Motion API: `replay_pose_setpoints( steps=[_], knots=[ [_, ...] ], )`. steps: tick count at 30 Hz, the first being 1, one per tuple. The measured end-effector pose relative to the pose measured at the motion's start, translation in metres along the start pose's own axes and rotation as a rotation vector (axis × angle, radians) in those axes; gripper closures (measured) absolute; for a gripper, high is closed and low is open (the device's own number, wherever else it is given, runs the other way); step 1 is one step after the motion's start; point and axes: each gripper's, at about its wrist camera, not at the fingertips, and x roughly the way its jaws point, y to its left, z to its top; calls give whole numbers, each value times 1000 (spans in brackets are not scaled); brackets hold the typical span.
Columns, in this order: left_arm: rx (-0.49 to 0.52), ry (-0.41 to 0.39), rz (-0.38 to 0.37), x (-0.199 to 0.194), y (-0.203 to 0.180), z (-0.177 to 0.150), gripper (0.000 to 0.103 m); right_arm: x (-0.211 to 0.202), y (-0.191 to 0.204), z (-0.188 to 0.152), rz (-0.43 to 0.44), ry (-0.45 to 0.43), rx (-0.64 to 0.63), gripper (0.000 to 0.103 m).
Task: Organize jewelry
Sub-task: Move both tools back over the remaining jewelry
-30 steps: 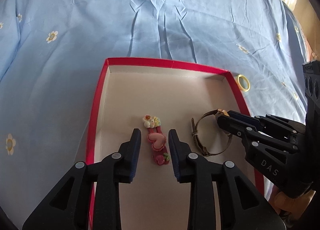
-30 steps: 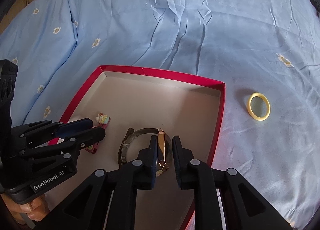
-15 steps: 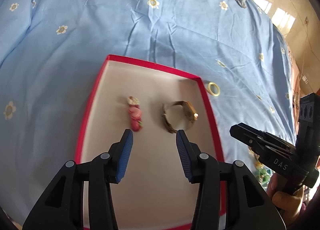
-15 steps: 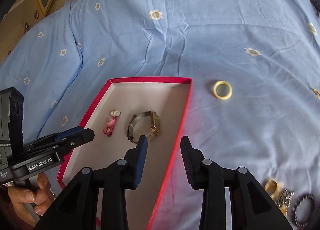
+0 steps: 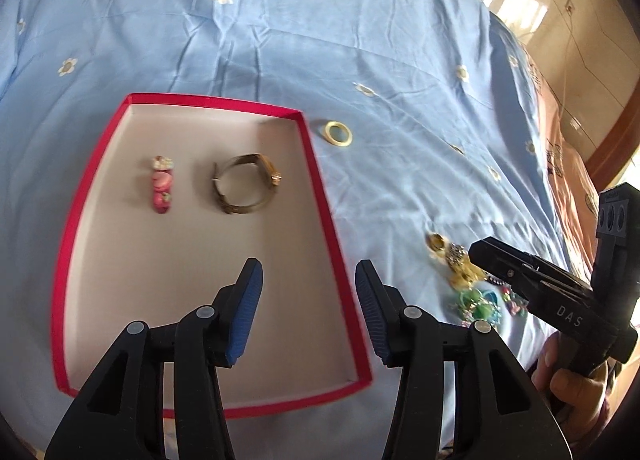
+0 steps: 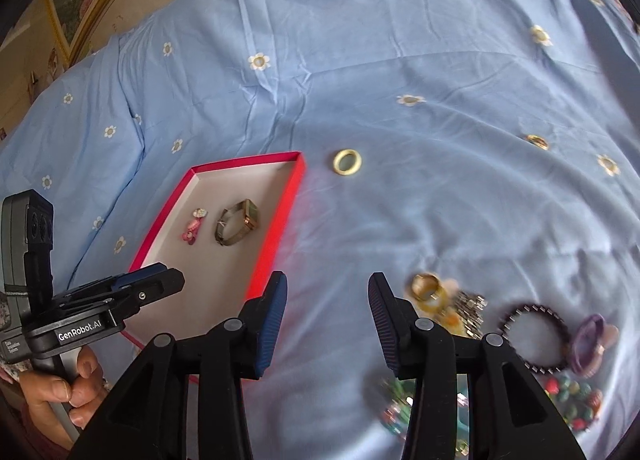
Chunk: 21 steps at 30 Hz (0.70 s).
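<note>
Both tools empty, jaws spread wide on each. Left gripper (image 5: 309,310) poised above the near part of the shallow red-rimmed cardboard tray (image 5: 320,195), straddling its right wall. Right gripper (image 6: 327,320) held over the light-blue flowered bedsheet (image 6: 360,71), just right of the tray's near corner.

Already inside the tray, side by side and apart: pink charm hair clip (image 5: 161,189), long axis running away from the camera, and gold mesh-band wristwatch (image 5: 245,183), resting on its edge as an open loop.

Still out on the bed: pale-yellow ring-shaped bangle (image 6: 347,161) just beyond the tray's far right corner; gold chunky ring (image 6: 426,287) at the near edge of a loose pile, immediately right of the right gripper's right-hand pad; dark beaded bracelet (image 6: 534,336) and purple bangle (image 6: 592,344) further right; green and multicoloured beads (image 6: 572,392) nearest, partly hidden behind the jaws and blurred.

Key relation, judged: pile to the right of and slightly beyond the right gripper's gap, well apart from the left gripper across the tray wall, so clearly the right hand's reach. Likely a small shift rightward and down, gap centred over the gold chunky ring. Risk of snagging tangled neighbours.
</note>
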Motion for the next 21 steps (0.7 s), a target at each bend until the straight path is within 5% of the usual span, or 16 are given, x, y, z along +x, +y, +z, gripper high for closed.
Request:
replay_pose_setpoints(
  steps=[21],
  knots=[
    [177, 103, -137, 24, -93, -30, 55, -70, -91, -57, -171, -42, 177, 59]
  ],
)
